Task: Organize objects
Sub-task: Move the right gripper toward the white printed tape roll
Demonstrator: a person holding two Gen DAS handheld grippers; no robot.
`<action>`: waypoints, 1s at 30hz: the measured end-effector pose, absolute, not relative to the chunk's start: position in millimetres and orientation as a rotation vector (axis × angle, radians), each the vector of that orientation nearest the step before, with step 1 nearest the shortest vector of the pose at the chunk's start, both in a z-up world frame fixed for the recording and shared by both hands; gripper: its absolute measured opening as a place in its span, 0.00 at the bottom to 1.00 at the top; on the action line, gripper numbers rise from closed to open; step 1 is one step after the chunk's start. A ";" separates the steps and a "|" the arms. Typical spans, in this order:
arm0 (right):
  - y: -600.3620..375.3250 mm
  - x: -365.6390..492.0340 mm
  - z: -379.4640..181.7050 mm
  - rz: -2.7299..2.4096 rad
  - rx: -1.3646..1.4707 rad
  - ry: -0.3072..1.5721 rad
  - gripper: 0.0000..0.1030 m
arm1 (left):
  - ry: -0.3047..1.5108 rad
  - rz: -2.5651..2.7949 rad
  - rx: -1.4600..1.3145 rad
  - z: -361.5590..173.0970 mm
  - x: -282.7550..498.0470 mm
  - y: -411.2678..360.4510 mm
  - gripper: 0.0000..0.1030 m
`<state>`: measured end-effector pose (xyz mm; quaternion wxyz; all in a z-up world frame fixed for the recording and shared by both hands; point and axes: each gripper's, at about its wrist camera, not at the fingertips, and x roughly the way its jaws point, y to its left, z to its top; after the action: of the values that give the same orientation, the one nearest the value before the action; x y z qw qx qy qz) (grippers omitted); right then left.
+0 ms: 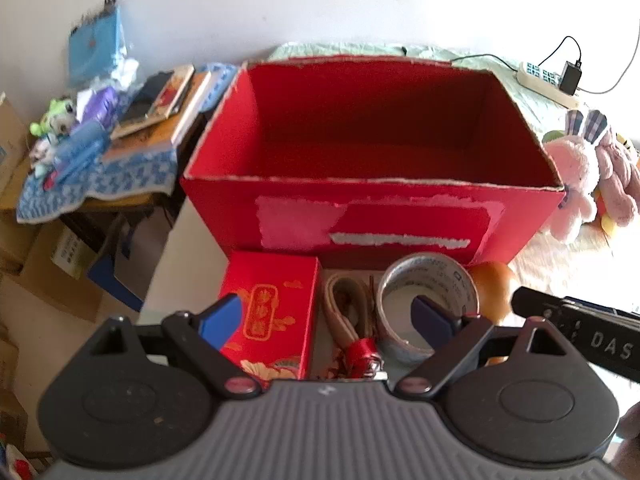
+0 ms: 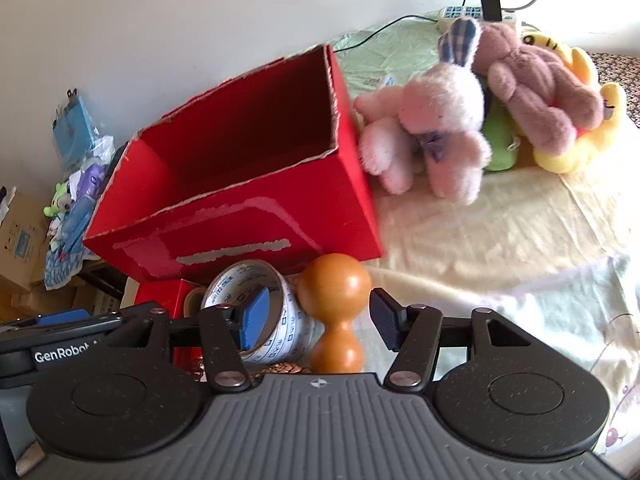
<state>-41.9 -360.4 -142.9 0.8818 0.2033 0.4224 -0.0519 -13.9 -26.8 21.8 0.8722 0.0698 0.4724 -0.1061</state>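
Note:
A big open red cardboard box (image 1: 372, 204) stands on the bed, empty inside; it also shows in the right wrist view (image 2: 240, 216). In front of it lie a small red gift box (image 1: 272, 312), a coiled strap with a red clasp (image 1: 352, 320), a tape roll (image 1: 428, 304) and an orange wooden dumbbell-shaped massager (image 2: 336, 312). My left gripper (image 1: 328, 320) is open above the gift box and the strap, holding nothing. My right gripper (image 2: 316, 320) is open with its fingers on either side of the massager, not touching it. The tape roll (image 2: 256, 308) sits behind its left finger.
Plush toys (image 2: 480, 112) lie on the bed right of the box, with a power strip (image 2: 472, 14) behind them. A side table (image 1: 120, 168) with books and clutter stands to the left, above cardboard boxes (image 1: 48, 272) on the floor.

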 end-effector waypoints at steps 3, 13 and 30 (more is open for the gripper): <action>-360.7 -45.6 -139.0 -0.128 0.377 0.865 0.58 | 0.965 -0.222 0.129 24.4 -15.4 -22.8 0.90; -366.4 -52.0 -141.7 -0.167 0.306 0.890 0.58 | 0.834 -0.290 0.142 31.4 -20.7 -10.3 0.88; -349.6 -43.1 -150.0 -0.078 0.307 0.916 0.35 | 0.979 -0.301 0.202 4.2 -15.9 -37.0 0.81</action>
<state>-43.1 -349.6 -150.0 0.8849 0.1477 0.4402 -0.0374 -15.9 -37.0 4.2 0.8668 0.0967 0.4676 -0.1438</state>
